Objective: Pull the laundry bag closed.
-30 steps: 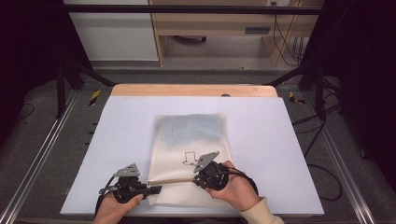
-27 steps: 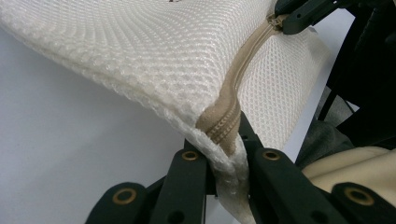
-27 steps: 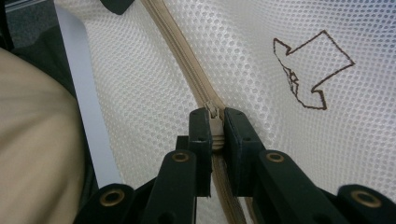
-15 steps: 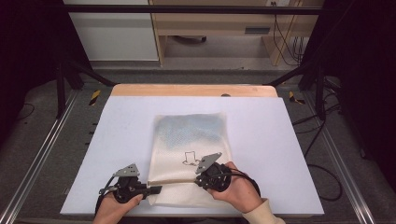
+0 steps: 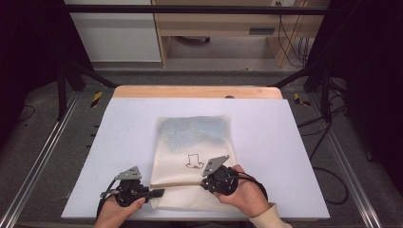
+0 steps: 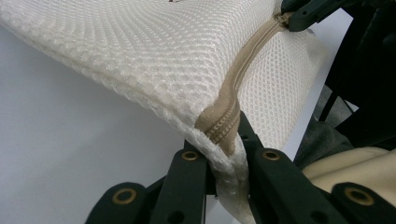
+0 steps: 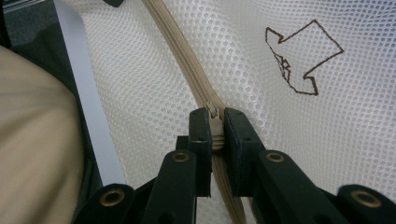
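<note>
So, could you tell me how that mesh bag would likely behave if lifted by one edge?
The mesh bag would probably sag: its fabric bends where the left gripper pinches it. It looks light, being thin and flat. The open weave likely resists slipping.

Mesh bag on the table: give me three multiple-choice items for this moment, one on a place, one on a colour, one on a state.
1. Where on the mesh bag does the left gripper grip?
A. The end of the zipper at the bag's edge
B. The printed outline
C. The far corner

2. What colour is the zipper tape?
A. Blue
B. Tan
C. Black

3. How do the right gripper's jaws stand?
A. Wide open above the bag
B. Shut on the zipper pull
C. Shut on the table's edge

Answers:
1 A: in the left gripper view the jaws pinch the seam where the zipper ends.
2 B: both gripper views show a tan strip across the white mesh.
3 B: in the right gripper view the jaws press on the zipper pull from both sides.
</note>
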`<state>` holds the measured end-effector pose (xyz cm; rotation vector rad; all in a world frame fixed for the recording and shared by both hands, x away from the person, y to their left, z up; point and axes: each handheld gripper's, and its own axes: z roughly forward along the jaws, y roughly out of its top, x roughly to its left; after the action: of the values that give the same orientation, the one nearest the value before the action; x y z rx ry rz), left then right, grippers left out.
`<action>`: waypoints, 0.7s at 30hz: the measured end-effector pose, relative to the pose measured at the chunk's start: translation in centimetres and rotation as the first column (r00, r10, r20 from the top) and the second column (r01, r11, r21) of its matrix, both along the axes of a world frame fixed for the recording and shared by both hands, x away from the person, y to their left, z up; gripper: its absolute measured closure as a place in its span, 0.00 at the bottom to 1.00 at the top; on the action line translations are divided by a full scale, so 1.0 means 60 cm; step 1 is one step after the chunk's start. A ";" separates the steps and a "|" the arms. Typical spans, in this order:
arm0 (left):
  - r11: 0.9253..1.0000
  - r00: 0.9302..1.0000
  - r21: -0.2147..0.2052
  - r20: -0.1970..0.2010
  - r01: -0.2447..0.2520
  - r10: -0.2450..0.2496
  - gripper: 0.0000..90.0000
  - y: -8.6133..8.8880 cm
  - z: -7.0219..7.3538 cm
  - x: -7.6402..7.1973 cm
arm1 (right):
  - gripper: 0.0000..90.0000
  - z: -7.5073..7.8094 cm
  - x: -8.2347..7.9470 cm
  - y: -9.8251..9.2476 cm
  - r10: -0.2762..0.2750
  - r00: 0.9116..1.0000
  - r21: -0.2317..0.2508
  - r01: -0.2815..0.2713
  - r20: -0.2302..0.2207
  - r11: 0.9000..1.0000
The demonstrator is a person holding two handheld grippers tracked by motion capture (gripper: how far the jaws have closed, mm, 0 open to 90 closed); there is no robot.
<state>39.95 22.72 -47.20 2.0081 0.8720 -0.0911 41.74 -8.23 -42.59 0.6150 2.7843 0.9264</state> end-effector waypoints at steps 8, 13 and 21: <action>1.000 1.000 -0.006 -0.002 -0.003 0.003 0.95 0.002 0.000 0.001 | 0.91 0.000 0.002 -0.014 -0.015 1.000 0.008 0.015 -0.003 1.000; 1.000 1.000 -0.004 0.002 -0.008 0.008 0.95 0.004 0.002 0.000 | 0.91 0.002 -0.002 -0.022 -0.027 1.000 0.011 0.027 0.001 1.000; 1.000 1.000 -0.008 0.005 -0.003 0.004 0.95 0.005 0.003 0.001 | 0.91 0.005 -0.003 -0.035 -0.034 0.999 0.021 0.034 0.009 0.999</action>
<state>39.99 23.04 -47.00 1.9983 0.8706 -0.0874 41.56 -10.34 -42.27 0.6572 2.7507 0.9506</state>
